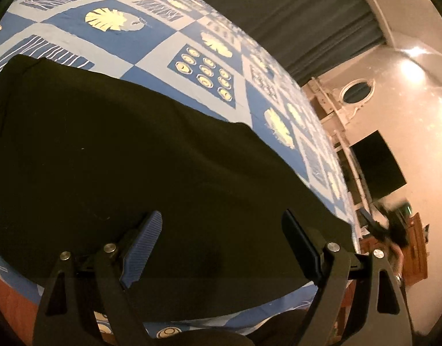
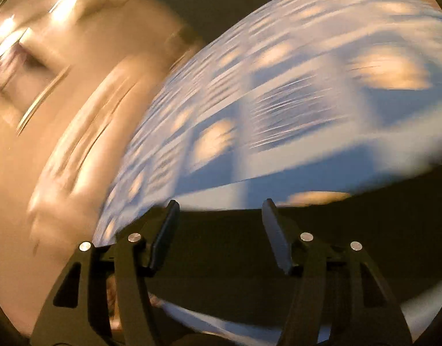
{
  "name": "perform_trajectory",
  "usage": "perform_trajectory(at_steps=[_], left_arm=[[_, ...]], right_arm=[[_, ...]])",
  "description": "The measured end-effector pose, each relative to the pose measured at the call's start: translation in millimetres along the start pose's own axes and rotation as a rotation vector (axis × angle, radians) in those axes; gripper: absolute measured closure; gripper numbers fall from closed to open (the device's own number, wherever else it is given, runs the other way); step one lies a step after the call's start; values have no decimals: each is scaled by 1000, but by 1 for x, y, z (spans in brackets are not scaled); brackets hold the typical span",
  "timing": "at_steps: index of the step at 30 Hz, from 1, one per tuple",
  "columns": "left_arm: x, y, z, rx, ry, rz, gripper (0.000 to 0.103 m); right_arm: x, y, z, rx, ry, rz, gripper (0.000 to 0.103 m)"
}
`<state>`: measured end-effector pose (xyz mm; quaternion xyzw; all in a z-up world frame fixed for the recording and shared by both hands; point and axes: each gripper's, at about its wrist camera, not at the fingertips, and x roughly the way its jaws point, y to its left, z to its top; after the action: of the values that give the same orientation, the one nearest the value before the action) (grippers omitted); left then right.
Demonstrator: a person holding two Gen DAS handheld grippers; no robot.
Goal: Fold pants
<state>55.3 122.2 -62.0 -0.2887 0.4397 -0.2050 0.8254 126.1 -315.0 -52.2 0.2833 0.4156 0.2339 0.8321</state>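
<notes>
The black pants lie flat in a broad dark slab on a bed with a blue and white patterned sheet. My left gripper is open and empty, just above the near part of the pants. In the right wrist view the pants fill the lower frame, and the sheet beyond is heavily motion-blurred. My right gripper is open and empty, its fingers over the far edge of the pants.
A dark curtain hangs behind the bed. To the right stand a white shelf unit, a dark screen and a wooden cabinet. The bed's wooden frame shows at lower left.
</notes>
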Motion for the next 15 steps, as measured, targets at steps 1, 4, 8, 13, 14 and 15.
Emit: perform_trajectory(at_steps=[1,4,8,13,14,15], left_arm=[[-4,1,0,-6,-19,-4,19],[-17,13,4,-40,-73,-14,19],[-23,38,12,-65,-62,-34,19],[-30,55,17,-87,-66,-113,19],[-32,57,17,-84,-77,-115,19],[-35,59,17,-78,-92,-112,19]], right_arm=[[35,15,8,-45,60,37,44],[151,59,30,-143,250,109,44],[247,91,49,-211,399,118,44],[305,111,44,-292,545,104,44],[311,107,39,-307,570,93,44],[317,107,37,-320,594,87,45]])
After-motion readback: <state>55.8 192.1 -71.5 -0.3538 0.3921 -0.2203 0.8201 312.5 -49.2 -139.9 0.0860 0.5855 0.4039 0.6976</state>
